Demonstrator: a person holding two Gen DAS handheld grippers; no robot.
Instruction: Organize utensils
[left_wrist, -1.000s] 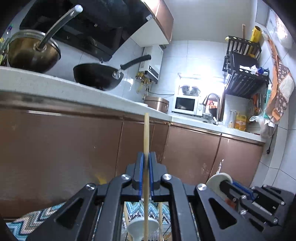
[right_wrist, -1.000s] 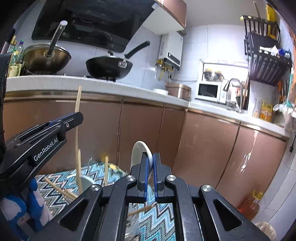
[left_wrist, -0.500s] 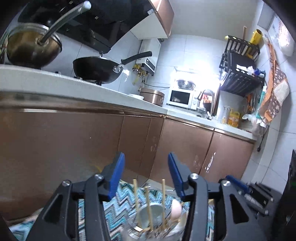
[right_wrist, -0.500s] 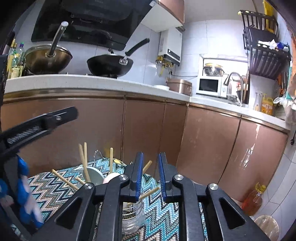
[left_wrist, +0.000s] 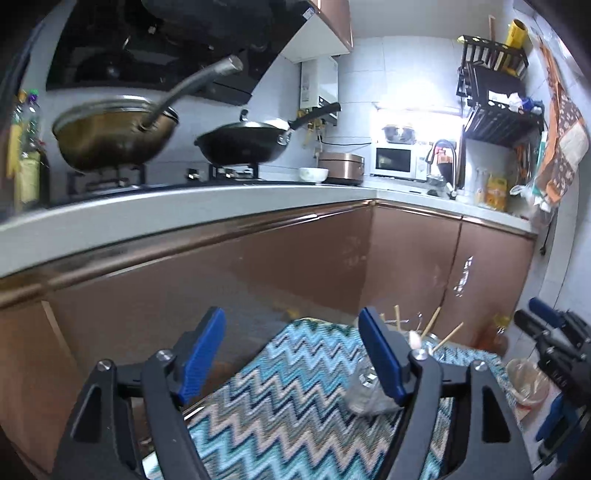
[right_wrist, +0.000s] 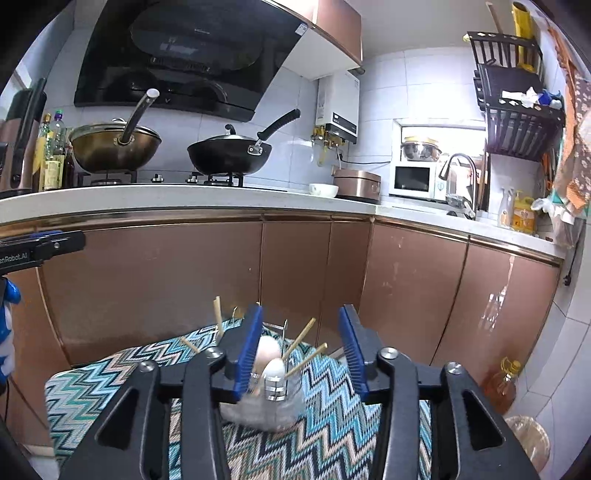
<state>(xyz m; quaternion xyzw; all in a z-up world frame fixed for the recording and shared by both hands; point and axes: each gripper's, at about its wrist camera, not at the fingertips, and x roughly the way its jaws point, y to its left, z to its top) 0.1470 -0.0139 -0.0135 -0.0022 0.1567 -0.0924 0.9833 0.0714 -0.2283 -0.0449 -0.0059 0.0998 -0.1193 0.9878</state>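
Left claw (left_wrist: 291, 354): jaws spread and opening, nothing between the blue pads, only the zigzag mat (left_wrist: 295, 398) below. Right claw (right_wrist: 301, 345): jaws parted and opening, empty; its pads stand either side of the view onto the holder without touching it.

Utensil holder (right_wrist: 275, 386), a small metal cup inside a clear container, stands on the mat (right_wrist: 122, 373) in front of the brown cabinets (right_wrist: 155, 280). Contents seen from the right wrist: 2 white spoons (right_wrist: 271, 363) upright at centre, wooden chopsticks (right_wrist: 303, 334) leaning out toward 1 and 2 o'clock, 1 more chopstick (right_wrist: 218, 315) at 11 o'clock. In the left wrist view the same holder (left_wrist: 369, 387) sits at 3 o'clock of the left claw, partly hidden behind its right finger, chopsticks (left_wrist: 432, 325) fanned above it.

Counter: brass wok (right_wrist: 114, 146) at 10 o'clock with a ladle handle standing in it; black wok (right_wrist: 229, 155) beside it; contents of both cannot be told. White bowl (right_wrist: 323, 189) near a brown cooker (right_wrist: 356, 184).
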